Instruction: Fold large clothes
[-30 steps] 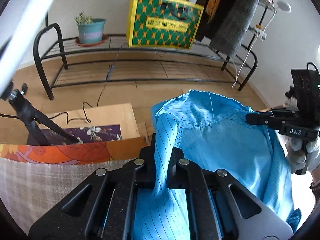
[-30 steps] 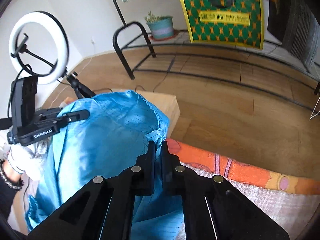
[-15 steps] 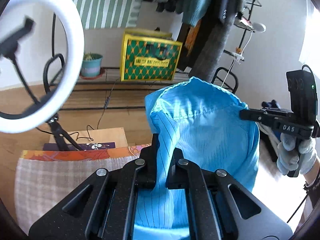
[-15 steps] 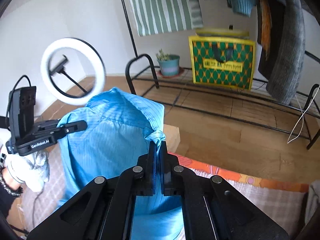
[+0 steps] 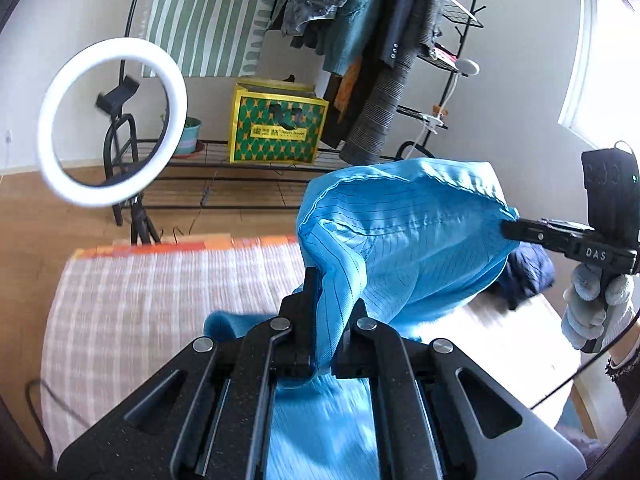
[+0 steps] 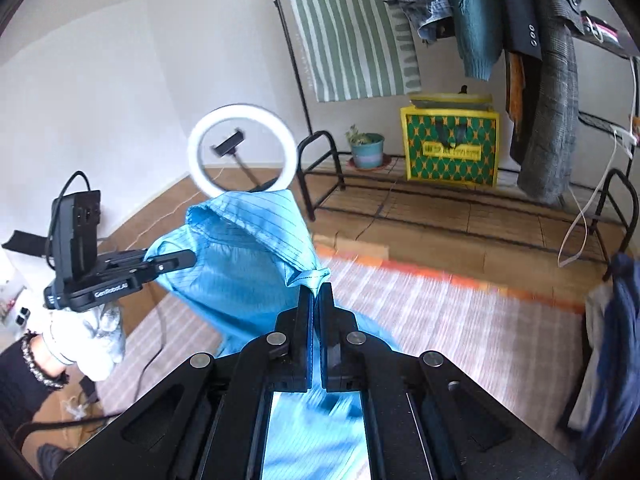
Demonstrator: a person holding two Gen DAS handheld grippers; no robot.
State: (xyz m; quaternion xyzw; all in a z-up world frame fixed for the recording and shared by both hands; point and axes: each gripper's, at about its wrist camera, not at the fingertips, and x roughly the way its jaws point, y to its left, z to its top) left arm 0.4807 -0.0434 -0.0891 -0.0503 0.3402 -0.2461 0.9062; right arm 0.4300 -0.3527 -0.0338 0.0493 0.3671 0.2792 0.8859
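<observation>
Between both grippers, the blue garment (image 5: 408, 240) hangs clamped above the table.

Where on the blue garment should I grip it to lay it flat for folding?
Judging by its hang, grip the blue garment at two spread points on its stitched top edge, from the near side. The left gripper and right gripper already pinch it so.

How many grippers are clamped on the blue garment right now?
2. The left gripper pinches one part of the blue garment's top edge; the right gripper pinches another part, with the cloth stretched between them. None seems hidden.
</observation>
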